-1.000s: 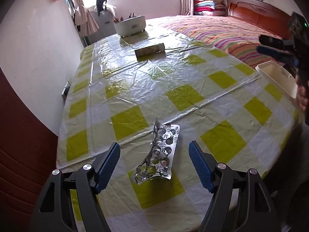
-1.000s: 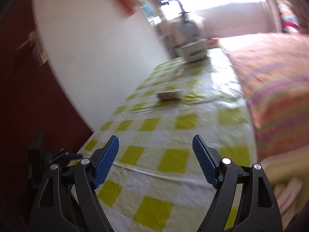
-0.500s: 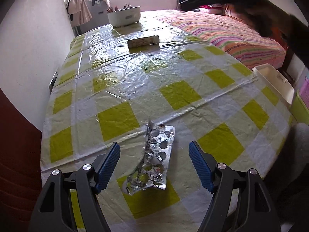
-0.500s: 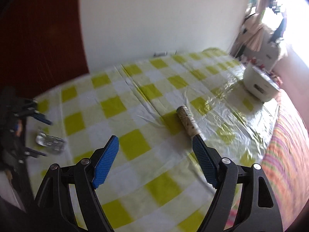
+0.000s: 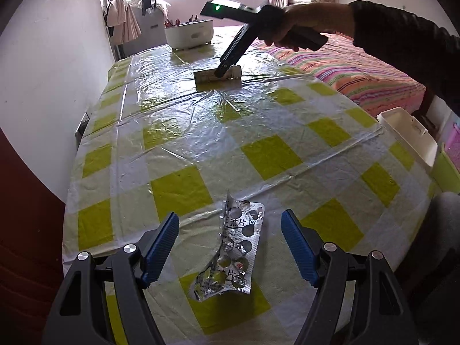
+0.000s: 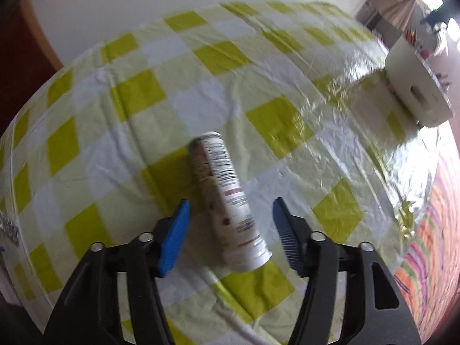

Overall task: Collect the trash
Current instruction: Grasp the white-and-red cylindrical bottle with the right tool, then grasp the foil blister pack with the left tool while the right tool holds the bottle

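1. Reaching across the bench (image 5: 201,132) with the right gripper (image 6: 230,230), arriving from off to the side a second ago and now sitting over the printed tube (image 6: 227,198) at the far part of the checked cloth.
2. Closing the right fingers (image 6: 175,230) around that tube: narrower than half a second ago, yet showing gaps on both sides, so straddling it and not yet pressing.
3. Meaning, by my reading, entering the grasp on the first piece of trash; nothing lifted yet, nothing collected.
4. Pointing the right gripper steeply down at the bench, with the hand (image 5: 284,28) wrapped round its handle and the dark sleeve (image 5: 402,40) stretching in over the striped bed (image 5: 359,69).
5. Lying along the gap between the fingers, the tube, one end near the camera and the other angled away.
6. Hovering with the left gripper (image 5: 230,244) almost unmoved, tilted down at the near edge of the bench, fingers (image 5: 161,247) held wide apart and gripping nothing.
7. Resting flat between them, untouched, the crumpled foil blister pack (image 5: 233,253), the second piece to gather.
8. Waiting beyond the bench's right edge, a white bin (image 5: 408,132), possibly the drop-off.
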Motion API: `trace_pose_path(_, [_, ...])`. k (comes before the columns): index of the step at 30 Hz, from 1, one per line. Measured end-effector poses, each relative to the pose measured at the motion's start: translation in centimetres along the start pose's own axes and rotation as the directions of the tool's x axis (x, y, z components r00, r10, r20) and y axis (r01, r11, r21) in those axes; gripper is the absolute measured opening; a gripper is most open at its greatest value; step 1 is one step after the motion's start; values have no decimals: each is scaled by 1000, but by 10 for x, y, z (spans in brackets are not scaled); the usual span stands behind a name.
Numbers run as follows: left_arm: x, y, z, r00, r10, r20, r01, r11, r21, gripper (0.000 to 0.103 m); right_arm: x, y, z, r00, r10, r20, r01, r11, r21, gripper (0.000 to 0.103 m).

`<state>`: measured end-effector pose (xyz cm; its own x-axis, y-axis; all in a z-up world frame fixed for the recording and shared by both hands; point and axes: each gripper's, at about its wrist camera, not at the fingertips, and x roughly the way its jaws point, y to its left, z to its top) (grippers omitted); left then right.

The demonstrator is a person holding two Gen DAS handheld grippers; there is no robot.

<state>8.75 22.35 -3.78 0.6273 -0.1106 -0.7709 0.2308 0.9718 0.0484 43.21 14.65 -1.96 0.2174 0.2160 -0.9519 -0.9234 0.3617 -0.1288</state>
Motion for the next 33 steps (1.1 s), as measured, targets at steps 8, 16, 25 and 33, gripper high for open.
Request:
trace_pose_path(8, [7,6,0,1000,-7,-16,6,1000,-16,71,1,2,-11,999,41,-8,-41,999,20,30])
trace_pose_path(16, [14,16,-9,997,-6,-73,4,999,-34,71,-100,69,-91,888,227,401,-296,948,119,29])
trace_pose_path(25, [24,2,-7,994,5,-113,-4,1000,8,71,-183,174,-225,600,246,761,-541,826,159,29])
trace_pose_path(33, [27,-9,-1,996,-9,-92,5,999,-47,45,-202,205,-280,508,144,849,-513,843,163,30])
